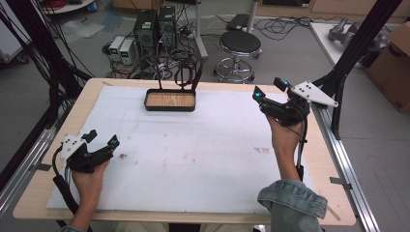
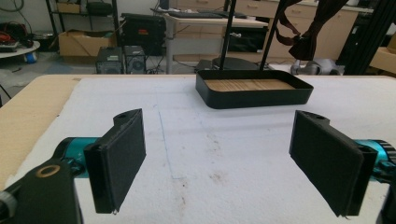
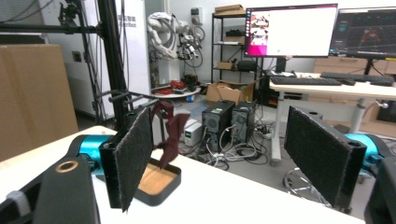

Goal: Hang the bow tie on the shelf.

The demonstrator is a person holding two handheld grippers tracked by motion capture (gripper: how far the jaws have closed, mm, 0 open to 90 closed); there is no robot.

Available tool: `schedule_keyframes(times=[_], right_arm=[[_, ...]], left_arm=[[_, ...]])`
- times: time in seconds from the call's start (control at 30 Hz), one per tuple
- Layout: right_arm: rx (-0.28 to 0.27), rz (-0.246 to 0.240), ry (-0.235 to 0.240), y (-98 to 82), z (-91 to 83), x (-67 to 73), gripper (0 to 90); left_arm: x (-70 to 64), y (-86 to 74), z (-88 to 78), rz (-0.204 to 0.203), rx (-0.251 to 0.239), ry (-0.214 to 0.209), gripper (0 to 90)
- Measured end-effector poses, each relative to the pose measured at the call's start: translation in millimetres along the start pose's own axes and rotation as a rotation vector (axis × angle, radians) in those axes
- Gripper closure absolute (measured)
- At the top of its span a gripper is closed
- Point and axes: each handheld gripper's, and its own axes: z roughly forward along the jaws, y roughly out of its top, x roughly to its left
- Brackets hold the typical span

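A black tray (image 1: pixel 170 108) with a wooden floor stands at the far middle of the white mat. Two thin black posts rise from it, and a dark red cloth (image 1: pixel 186 75) hangs from them. My left gripper (image 1: pixel 103 137) rests low at the near left, open, with nothing between its pads. In the left gripper view it (image 2: pixel 233 163) faces the tray (image 2: pixel 252 99) and the cloth (image 2: pixel 303 44) from some way off. My right gripper (image 1: pixel 270 87) is held up at the far right, open and empty. In the right gripper view it (image 3: pixel 229 158) looks past the tray (image 3: pixel 161 193) and the cloth (image 3: pixel 170 133).
The white mat (image 1: pixel 203 154) covers most of the wooden table (image 1: pixel 29 193). Beyond the far edge are a round stool (image 1: pixel 240 43) and computer cases (image 1: pixel 155 26) with tangled cables. A cardboard box (image 1: pixel 394 63) stands at the right, behind a black frame post (image 1: pixel 355 43).
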Motion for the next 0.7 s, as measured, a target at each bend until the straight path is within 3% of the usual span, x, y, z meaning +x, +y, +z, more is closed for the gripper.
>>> schedule_keyframes(times=[0.27, 0.7], right_arm=[[-0.007, 0.015, -0.022, -20.4, -24.9, -4.5, 21.1], [-0.006, 0.071, -0.062, -72.4, -57.5, -6.6, 20.7]], left_arm=[[0.0, -0.1, 0.3, 0.000, 0.000, 0.006, 18.7], [-0.1, -0.2, 0.5, 0.000, 0.002, 0.008, 18.6]])
